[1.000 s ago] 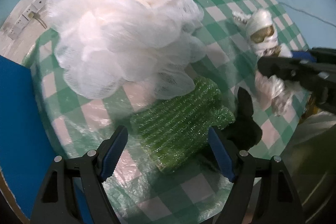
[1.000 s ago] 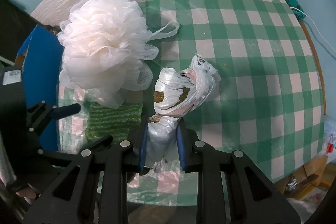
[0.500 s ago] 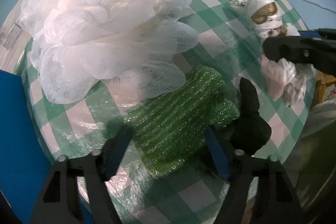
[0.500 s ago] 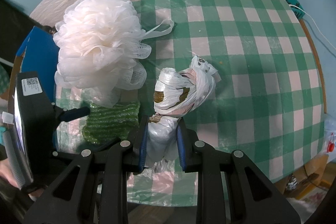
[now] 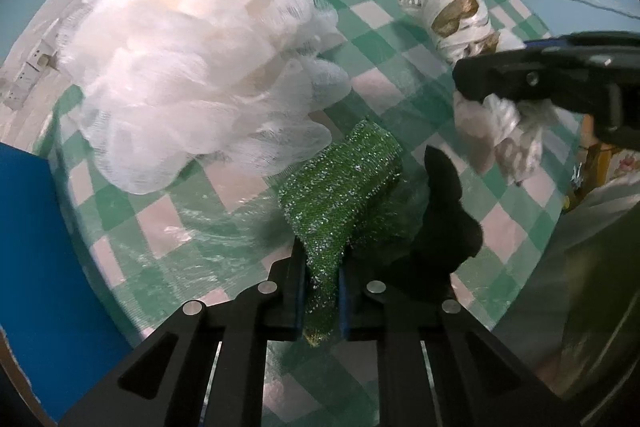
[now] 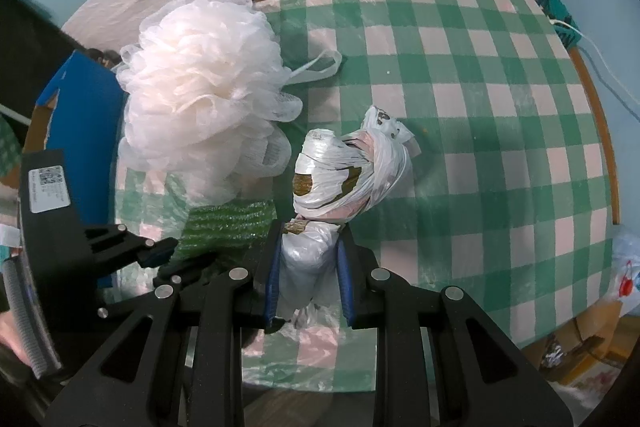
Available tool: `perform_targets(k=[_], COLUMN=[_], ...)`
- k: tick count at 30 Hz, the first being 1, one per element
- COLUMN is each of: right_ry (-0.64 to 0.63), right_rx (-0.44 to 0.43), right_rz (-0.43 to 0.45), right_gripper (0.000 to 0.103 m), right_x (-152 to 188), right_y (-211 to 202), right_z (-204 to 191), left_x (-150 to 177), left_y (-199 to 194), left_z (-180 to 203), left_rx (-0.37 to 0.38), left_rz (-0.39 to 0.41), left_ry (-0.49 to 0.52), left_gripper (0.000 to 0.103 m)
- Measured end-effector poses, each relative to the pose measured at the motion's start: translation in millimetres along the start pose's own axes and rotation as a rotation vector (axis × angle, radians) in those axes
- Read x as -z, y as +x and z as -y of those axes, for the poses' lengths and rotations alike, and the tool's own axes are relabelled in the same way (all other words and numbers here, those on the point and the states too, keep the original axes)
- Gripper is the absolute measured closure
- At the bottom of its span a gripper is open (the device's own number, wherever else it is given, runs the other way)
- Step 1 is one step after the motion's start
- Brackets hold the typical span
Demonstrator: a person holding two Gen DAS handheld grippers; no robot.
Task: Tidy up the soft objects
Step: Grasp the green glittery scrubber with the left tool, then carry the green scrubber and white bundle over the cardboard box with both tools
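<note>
left claw (image 5: 321,297) clamps green scrubber (image 5: 340,195) | right claw (image 6: 308,277) clamps white bundle (image 6: 340,183)

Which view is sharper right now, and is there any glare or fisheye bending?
Right wrist view: crisp, checked green tablecloth bowed by the fisheye. Left wrist view: softer, fluffy white mesh bath pouf blurred, sparkly green scrubbing pad glinting.
</note>
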State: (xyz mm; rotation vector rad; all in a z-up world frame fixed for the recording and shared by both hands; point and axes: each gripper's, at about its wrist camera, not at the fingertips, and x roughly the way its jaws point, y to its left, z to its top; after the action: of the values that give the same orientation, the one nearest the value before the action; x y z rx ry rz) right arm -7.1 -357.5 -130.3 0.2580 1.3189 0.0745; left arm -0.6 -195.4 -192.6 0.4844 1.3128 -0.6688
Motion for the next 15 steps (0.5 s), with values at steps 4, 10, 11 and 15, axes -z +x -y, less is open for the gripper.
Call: perform_targets(k=[4, 10, 11, 15], right_ry=[-0.013, -0.035, -0.038, -0.051], right_rx=[0.0, 0.001, 0.0, -0.006], right_rz=[0.015, 0.04, 0.046, 0.066], right_gripper=[0.081, 0.08, 0.08, 0.08], right_x=[-1.0, -2.0, -2.2, -2.2], right_y=[-6.0, -15.7, -18.6, -27.5], right_z=[-5.4, -15.2, -17.4, -24.9], left_x=[2.0, 11.9, 16.0, 14.4], left_y=[-20.4, -48.8, -53.6, -64.8], left_z=[-1.2, -11.5, -19.9, -24.5], left_rx=[-0.02, -0.033, -0.033, -0.049], left_rz=[0.038, 0.083, 0.088, 0.119], left_ry=[-0.025, -0.07, -0.075, -0.091], left_gripper=[0.091, 0.091, 0.091, 0.091])
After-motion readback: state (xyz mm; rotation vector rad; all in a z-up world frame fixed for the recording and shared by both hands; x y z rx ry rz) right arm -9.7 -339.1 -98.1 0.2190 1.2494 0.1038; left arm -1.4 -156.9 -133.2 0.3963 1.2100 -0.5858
